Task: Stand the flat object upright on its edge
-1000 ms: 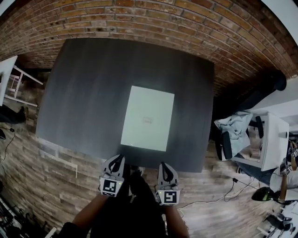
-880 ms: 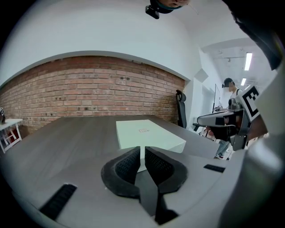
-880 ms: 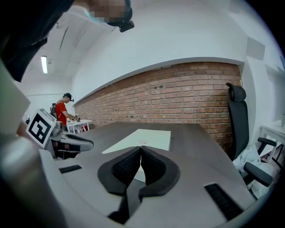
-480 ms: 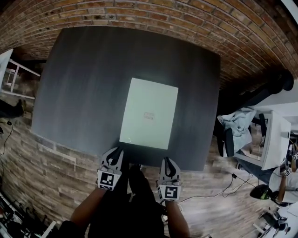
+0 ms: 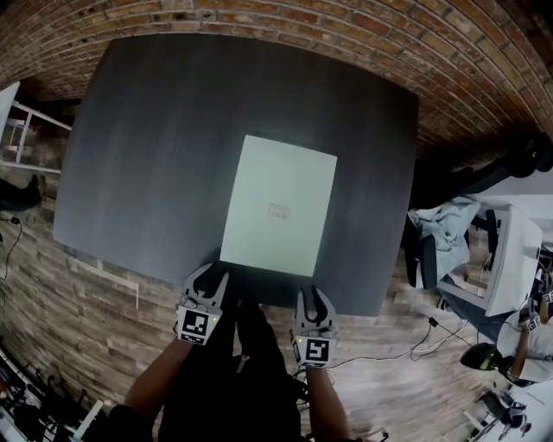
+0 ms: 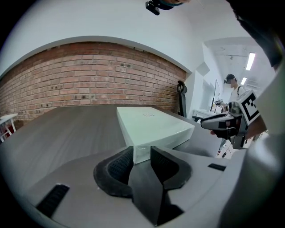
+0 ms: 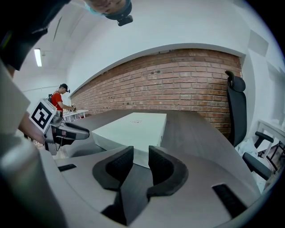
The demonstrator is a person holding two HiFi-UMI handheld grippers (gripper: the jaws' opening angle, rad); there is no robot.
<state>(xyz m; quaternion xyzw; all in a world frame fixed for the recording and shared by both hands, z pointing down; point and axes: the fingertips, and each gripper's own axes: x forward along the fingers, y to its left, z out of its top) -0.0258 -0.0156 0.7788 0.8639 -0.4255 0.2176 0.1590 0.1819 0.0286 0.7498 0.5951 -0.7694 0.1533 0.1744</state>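
Observation:
A flat, pale box (image 5: 278, 207) lies face down on the dark table (image 5: 147, 147), its near short edge close to the table's front edge. My left gripper (image 5: 208, 275) hovers just short of the box's near left corner. Its jaws are opening and nothing is between them. My right gripper (image 5: 312, 297) sits at the table's front edge, near the box's right corner, its jaws also opening on nothing. In the left gripper view the box (image 6: 149, 124) lies just beyond the gripper (image 6: 141, 152). In the right gripper view the box (image 7: 133, 128) sits ahead of the gripper (image 7: 140, 152).
A brick wall (image 5: 285, 22) runs behind the table. A black office chair (image 5: 429, 255) and a white desk (image 5: 505, 263) stand to the right, and a white table (image 5: 10, 129) to the left. A person (image 6: 233, 91) stands far off.
Both grippers have moved forward to the table's front edge, closer to the box. Their jaws, shut before, now stand slightly apart.

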